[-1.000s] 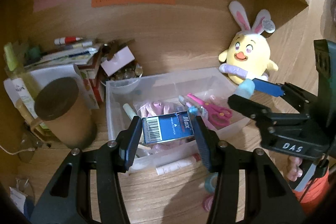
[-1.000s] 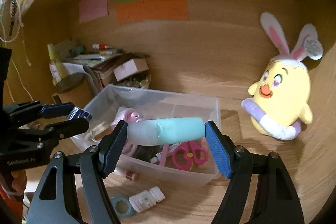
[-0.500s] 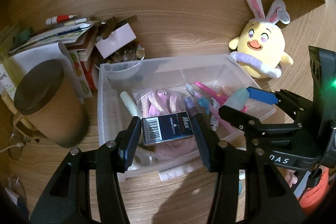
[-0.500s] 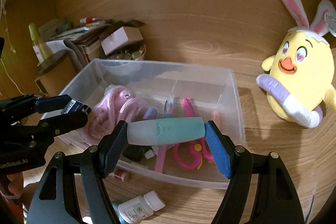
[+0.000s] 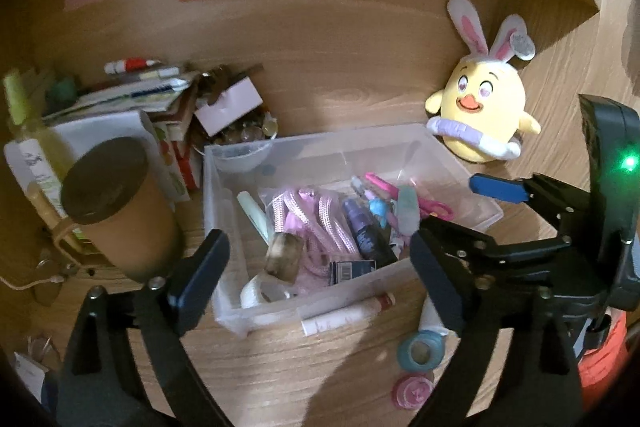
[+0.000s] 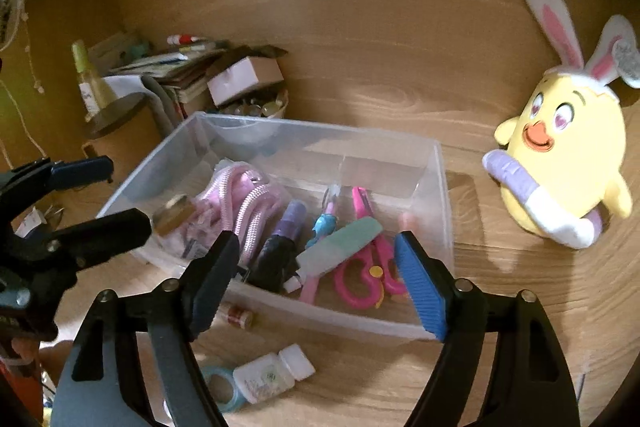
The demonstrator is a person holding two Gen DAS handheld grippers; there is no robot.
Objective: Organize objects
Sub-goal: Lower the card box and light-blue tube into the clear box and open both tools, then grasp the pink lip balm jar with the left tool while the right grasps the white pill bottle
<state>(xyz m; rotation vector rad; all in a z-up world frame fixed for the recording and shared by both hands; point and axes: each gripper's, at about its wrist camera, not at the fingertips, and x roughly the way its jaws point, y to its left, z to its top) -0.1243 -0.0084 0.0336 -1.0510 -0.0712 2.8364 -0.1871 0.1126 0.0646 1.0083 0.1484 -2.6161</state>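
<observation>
Two grippers, left (image 5: 318, 267) and right (image 6: 316, 279), both spread wide and empty, poised at the near edge of a clear bin (image 6: 436, 239) on a wooden desk (image 6: 520, 307), with a mint tube (image 6: 340, 247) lying across pink scissors (image 6: 368, 267) inside, a blue box (image 5: 352, 269) by the near wall.

my wooden desk (image 6: 500, 339) carrying a clear plastic bin (image 6: 442, 187), yellow chick plush (image 6: 568, 163) to its right, brown lidded cup (image 5: 116, 203) at left, white pill bottle (image 6: 272, 373) and teal tape roll (image 5: 422, 349) in front
</observation>
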